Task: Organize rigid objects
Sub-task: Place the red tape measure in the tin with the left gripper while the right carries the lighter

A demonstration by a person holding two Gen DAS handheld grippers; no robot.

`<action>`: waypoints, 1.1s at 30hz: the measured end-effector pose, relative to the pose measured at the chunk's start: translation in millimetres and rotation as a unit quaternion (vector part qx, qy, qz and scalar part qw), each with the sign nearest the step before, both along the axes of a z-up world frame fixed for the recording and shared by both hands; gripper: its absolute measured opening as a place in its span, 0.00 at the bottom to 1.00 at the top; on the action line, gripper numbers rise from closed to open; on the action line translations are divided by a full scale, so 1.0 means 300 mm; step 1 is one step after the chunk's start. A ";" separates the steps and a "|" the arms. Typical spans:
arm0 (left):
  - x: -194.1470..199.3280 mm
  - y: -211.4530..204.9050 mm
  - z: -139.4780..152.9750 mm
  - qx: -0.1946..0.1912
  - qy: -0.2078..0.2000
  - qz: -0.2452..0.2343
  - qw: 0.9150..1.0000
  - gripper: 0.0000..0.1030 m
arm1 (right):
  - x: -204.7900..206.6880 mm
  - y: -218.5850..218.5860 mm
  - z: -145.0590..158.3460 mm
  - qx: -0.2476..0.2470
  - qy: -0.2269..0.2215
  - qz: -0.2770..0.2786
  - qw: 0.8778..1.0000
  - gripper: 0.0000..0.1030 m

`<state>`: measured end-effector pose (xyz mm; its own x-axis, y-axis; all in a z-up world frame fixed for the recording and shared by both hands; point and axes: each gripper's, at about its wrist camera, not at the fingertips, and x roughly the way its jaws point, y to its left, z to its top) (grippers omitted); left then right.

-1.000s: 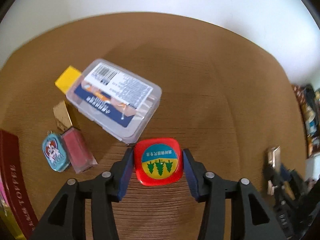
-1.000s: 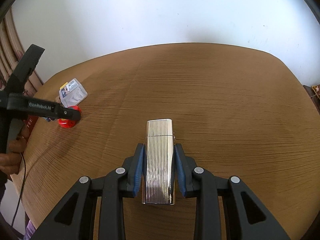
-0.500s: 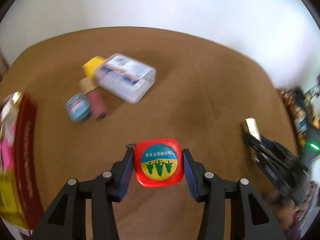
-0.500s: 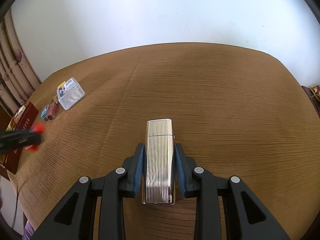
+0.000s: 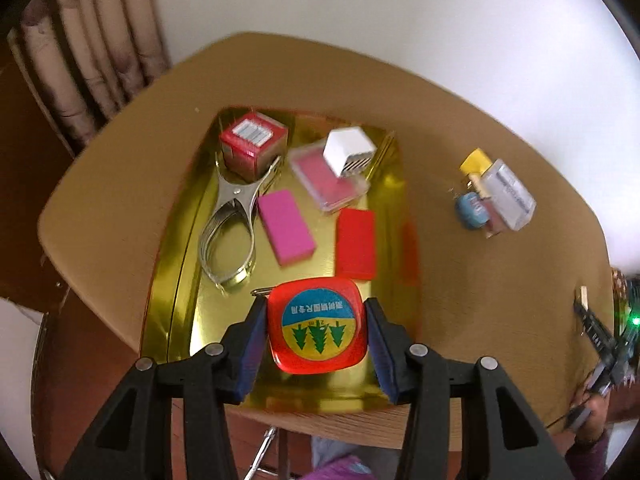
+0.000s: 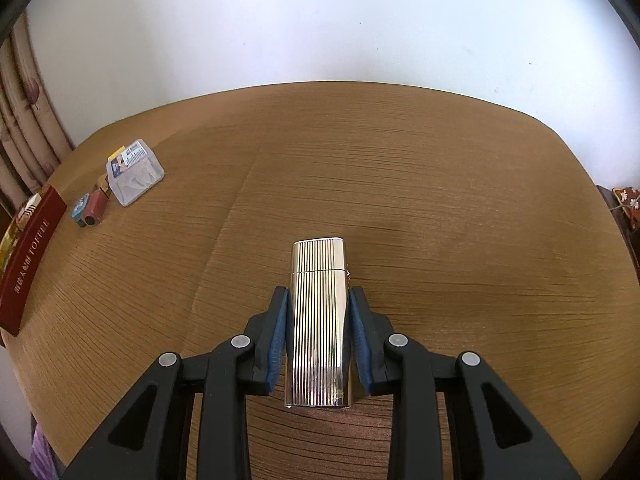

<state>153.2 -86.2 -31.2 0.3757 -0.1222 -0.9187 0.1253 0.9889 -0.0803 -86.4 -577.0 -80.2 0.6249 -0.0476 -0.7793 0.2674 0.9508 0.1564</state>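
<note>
While the left gripper (image 5: 317,334) is clamped on a red tape measure (image 5: 317,336) with a blue-and-yellow label showing three green trees and Chinese characters I can't read, it hangs over the near end of a gold tray (image 5: 178,240). Ahead of the fingers in the tray: a red slab (image 5: 356,244) right in front, a pink block (image 5: 286,226) and a metal clip tool (image 5: 230,220) ahead-left, further off a red cube box (image 5: 253,145), a clear case with pink inside (image 5: 329,180) and a white charger (image 5: 349,151) on top of it. Off ahead-right on the table (image 5: 460,280) sits a little cluster with a clear plastic box (image 5: 508,194), too blurry to read.

The right gripper (image 6: 318,326) is squeezing a ribbed silver lighter (image 6: 319,320) above bare table. Far left of its fingers there's a dark red box (image 6: 28,268) reading "TOFFEE".
</note>
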 end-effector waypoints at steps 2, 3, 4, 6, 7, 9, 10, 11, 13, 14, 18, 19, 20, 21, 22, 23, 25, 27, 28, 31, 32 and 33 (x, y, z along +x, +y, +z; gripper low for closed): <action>0.022 0.017 -0.037 0.004 0.004 0.012 1.000 0.47 | 0.009 0.003 0.002 -0.005 0.005 0.000 1.000 0.27; 0.027 -0.006 -0.052 0.001 0.007 0.002 1.000 0.47 | 0.012 0.006 0.002 -0.008 0.007 0.000 1.000 0.27; 0.032 -0.004 -0.064 0.004 0.009 0.002 1.000 0.47 | 0.020 0.007 0.002 -0.010 0.009 0.000 1.000 0.27; 0.035 0.009 -0.083 0.006 0.012 0.005 1.000 0.47 | 0.029 0.009 0.004 -0.012 0.013 -0.001 1.000 0.27; 0.038 0.011 -0.094 0.003 0.013 0.002 1.000 0.47 | 0.034 0.015 0.006 -0.013 0.015 -0.002 1.000 0.27; 0.060 0.015 -0.115 0.006 0.011 0.004 1.000 0.47 | 0.042 0.020 0.009 -0.014 0.018 -0.003 1.000 0.27; 0.064 0.006 -0.119 0.008 0.008 0.004 1.000 0.47 | 0.045 0.025 0.013 -0.015 0.017 -0.003 1.000 0.27; 0.070 0.004 -0.125 0.007 0.006 0.002 1.000 0.47 | 0.051 0.032 0.019 -0.017 0.016 -0.002 1.000 0.27; 0.080 -0.008 -0.143 0.006 0.004 -0.003 1.000 0.47 | 0.063 0.043 0.032 -0.019 0.013 0.000 1.000 0.27; 0.085 -0.019 -0.151 0.012 0.002 -0.008 1.000 0.47 | 0.062 0.046 0.040 -0.019 0.010 0.000 1.000 0.27; 0.085 -0.043 -0.161 0.030 -0.005 -0.027 0.999 0.47 | 0.067 0.079 0.093 -0.022 -0.003 0.008 1.000 0.27; 0.083 -0.046 -0.160 0.036 -0.007 -0.029 0.999 0.47 | 0.070 0.095 0.114 -0.022 -0.009 0.012 1.000 0.27; 0.079 -0.044 -0.154 0.042 -0.010 -0.029 0.999 0.47 | 0.072 0.111 0.135 -0.021 -0.015 0.017 1.000 0.27; 0.074 -0.038 -0.147 0.039 -0.013 -0.027 0.999 0.47 | 0.077 0.133 0.162 -0.019 -0.022 0.025 0.999 0.27; 0.070 -0.030 -0.141 0.031 -0.013 -0.025 0.999 0.47 | 0.078 0.148 0.182 -0.018 -0.027 0.030 0.999 0.27; 0.063 -0.019 -0.130 0.016 -0.010 -0.027 0.999 0.47 | 0.079 0.166 0.206 -0.014 -0.034 0.037 0.999 0.27; 0.049 0.000 -0.105 -0.005 -0.015 -0.018 1.000 0.47 | 0.087 0.212 0.257 -0.003 -0.047 0.051 0.998 0.27; 0.027 0.030 -0.059 -0.024 -0.040 -0.009 0.999 0.52 | 0.098 0.266 0.310 0.009 -0.062 0.069 0.996 0.27; 0.027 0.035 -0.050 -0.027 -0.041 -0.013 0.999 0.56 | 0.108 0.294 0.333 0.014 -0.067 0.078 0.995 0.27; 0.034 0.050 -0.035 -0.002 -0.042 -0.002 0.999 0.56 | 0.144 0.380 0.393 0.031 -0.081 0.105 0.991 0.27; 0.018 0.066 -0.015 -0.013 -0.051 0.006 0.999 0.56 | 0.141 0.407 0.411 0.037 -0.084 0.111 0.990 0.27; 0.002 0.078 0.003 -0.026 -0.061 0.012 0.998 0.56 | 0.149 0.434 0.430 0.047 -0.088 0.119 0.988 0.27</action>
<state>153.8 -62.9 -30.2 0.4871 -0.1578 -0.8590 0.1135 0.9866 -0.1169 -41.6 -446.7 49.0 0.7360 0.1833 -0.6517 -0.0003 0.9627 0.2704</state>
